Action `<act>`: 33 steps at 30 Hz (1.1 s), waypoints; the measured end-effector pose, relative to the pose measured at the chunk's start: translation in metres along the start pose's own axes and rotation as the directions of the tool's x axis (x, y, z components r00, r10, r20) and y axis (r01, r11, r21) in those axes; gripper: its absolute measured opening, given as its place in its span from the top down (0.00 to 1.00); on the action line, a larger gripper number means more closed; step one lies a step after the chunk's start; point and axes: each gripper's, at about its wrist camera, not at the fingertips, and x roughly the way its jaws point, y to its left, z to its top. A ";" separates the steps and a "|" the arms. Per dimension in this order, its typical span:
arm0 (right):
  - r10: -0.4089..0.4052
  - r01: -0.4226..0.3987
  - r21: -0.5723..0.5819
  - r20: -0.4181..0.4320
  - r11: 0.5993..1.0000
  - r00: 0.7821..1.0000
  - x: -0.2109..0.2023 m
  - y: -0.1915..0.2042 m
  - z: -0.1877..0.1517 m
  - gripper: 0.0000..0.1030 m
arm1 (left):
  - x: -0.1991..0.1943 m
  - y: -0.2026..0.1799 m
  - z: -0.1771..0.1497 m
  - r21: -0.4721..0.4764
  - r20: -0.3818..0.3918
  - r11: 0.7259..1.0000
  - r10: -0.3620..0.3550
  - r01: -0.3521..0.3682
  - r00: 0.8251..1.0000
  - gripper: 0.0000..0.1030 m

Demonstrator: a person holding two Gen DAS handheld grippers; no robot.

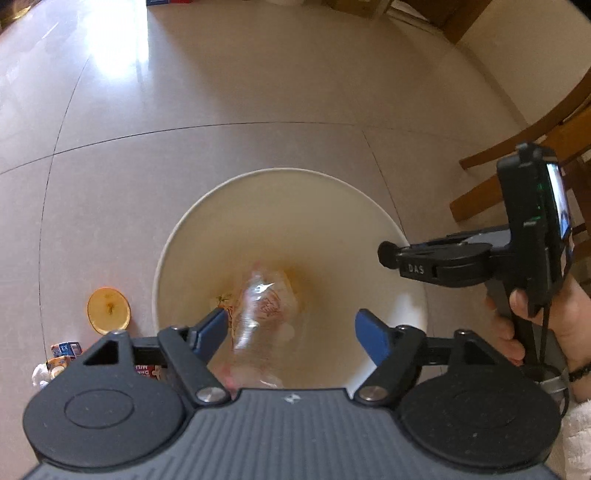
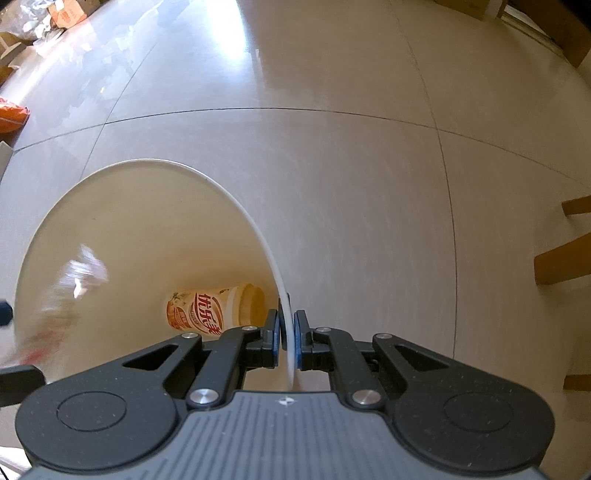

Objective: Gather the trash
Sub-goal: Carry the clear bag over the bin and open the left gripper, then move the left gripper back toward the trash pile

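A white bin point(image 1: 288, 170) stands on the tiled floor, and I look down into it in the left wrist view. My left gripper point(image 1: 291, 323) is open above the bin's mouth. A clear plastic bottle point(image 1: 258, 306) is between and below its blue fingers point(image 1: 212, 328), inside the bin and gripped by neither. In the right wrist view the bottle point(image 2: 81, 273) is a blur against the bin's inner wall. My right gripper point(image 2: 288, 328) is shut on the bin's rim point(image 2: 258, 229). An orange-printed drink cup point(image 2: 210, 310) lies on its side at the bottom.
An orange lid point(image 1: 109, 310), small cartons point(image 1: 65, 349) and crumpled paper point(image 1: 40, 374) lie on the floor left of the bin. Wooden chair legs point(image 1: 517, 162) point(image 2: 561, 262) stand to the right. A person's hand point(image 1: 554, 325) holds the right gripper's handle. Cardboard boxes point(image 2: 62, 13) sit far back.
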 end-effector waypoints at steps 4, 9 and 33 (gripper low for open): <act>-0.007 0.007 -0.004 0.000 1.000 1.000 -0.001 0.003 0.000 0.90 | -0.009 0.014 -0.005 0.003 0.050 1.000 0.016 -0.016 0.999 0.24; -0.008 0.008 -0.004 0.001 1.000 1.000 -0.004 0.006 0.000 0.90 | -0.022 0.033 -0.020 0.025 0.128 0.998 0.050 -0.054 0.990 0.13; -0.019 0.019 -0.007 0.007 1.000 1.000 -0.004 0.010 0.002 0.90 | 0.050 0.149 -0.117 -0.299 0.149 0.950 0.142 -0.092 0.979 0.06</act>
